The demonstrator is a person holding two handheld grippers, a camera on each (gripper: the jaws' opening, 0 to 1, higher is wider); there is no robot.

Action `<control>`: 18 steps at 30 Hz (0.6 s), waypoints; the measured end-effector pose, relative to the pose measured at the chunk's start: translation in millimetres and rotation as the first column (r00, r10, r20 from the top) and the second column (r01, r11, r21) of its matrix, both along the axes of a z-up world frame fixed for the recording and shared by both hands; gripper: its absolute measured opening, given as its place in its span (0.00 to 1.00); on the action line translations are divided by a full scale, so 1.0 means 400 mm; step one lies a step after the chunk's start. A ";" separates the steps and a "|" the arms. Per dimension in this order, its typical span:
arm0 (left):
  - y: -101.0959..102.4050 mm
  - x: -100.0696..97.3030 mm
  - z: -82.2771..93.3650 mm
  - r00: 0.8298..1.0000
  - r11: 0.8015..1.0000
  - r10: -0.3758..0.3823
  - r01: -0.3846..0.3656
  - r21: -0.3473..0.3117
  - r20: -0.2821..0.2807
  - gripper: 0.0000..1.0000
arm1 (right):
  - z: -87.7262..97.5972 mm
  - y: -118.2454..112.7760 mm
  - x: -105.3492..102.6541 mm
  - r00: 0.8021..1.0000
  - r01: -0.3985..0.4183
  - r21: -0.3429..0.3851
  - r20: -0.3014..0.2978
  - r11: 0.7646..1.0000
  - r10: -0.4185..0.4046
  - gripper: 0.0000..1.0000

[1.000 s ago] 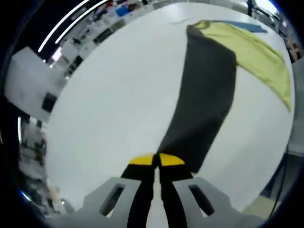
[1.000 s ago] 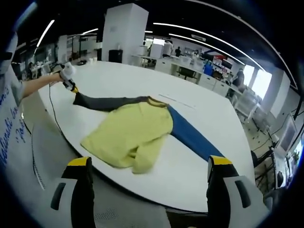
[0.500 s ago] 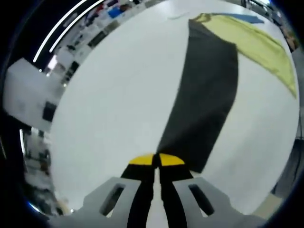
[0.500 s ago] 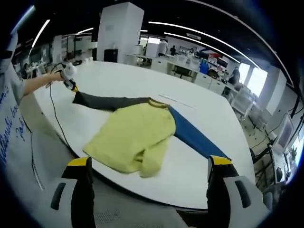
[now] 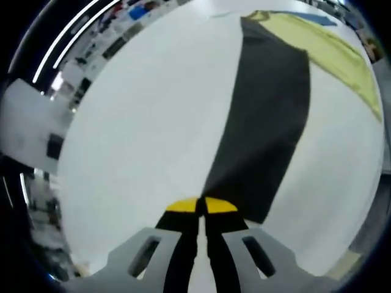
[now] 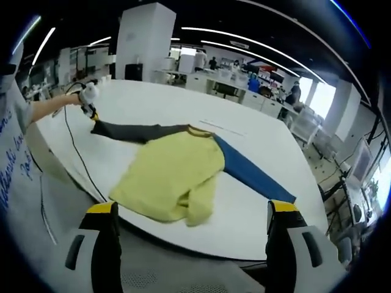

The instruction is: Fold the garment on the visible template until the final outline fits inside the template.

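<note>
Pulling the dark sleeve (image 5: 263, 116) straighter than a moment ago, the left gripper (image 5: 200, 206) is clamping its cuff while the right gripper (image 6: 192, 215) is hovering apart near the garment (image 6: 174, 174) on the table (image 6: 256, 213), unfolded.

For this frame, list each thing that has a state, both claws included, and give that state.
Left claw: shut on the dark grey sleeve's cuff.
Right claw: open, holding nothing, off the table's edge.
Dark grey sleeve: stretched out straight, flat on the table.
Blue sleeve: extended flat, unfolded.
Yellow shirt body: rumpled, hem bunched near the table edge.
White table: carries the shirt.
</note>
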State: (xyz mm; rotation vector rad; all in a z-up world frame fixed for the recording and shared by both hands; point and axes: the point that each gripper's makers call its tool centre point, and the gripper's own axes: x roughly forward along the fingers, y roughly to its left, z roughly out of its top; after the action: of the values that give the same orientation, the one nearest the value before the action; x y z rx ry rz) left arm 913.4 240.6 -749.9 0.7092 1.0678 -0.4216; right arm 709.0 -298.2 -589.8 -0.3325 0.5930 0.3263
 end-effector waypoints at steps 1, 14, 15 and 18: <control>0.003 -0.002 -0.006 1.000 1.000 0.001 -0.001 0.000 -0.013 0.00 | 0.001 0.001 0.000 1.000 0.001 0.000 0.001 1.000 -0.001 1.00; 0.002 -0.045 -0.046 0.995 1.000 0.003 -0.003 -0.003 -0.103 0.00 | -0.003 0.011 -0.005 1.000 0.003 0.000 -0.001 1.000 -0.003 1.00; -0.002 -0.051 -0.044 0.995 1.000 0.002 -0.002 -0.001 -0.104 0.00 | -0.003 0.011 -0.004 1.000 0.002 0.000 -0.001 1.000 -0.002 1.00; -0.004 -0.054 -0.046 0.995 1.000 0.005 -0.005 0.004 -0.103 0.00 | -0.003 0.012 -0.004 1.000 -0.003 0.000 0.000 1.000 0.003 1.00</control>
State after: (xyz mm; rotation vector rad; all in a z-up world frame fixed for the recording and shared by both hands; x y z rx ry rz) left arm 891.7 239.2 -768.1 0.6942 1.1678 -0.4561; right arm 707.2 -293.3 -591.2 -0.3333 0.5921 0.3288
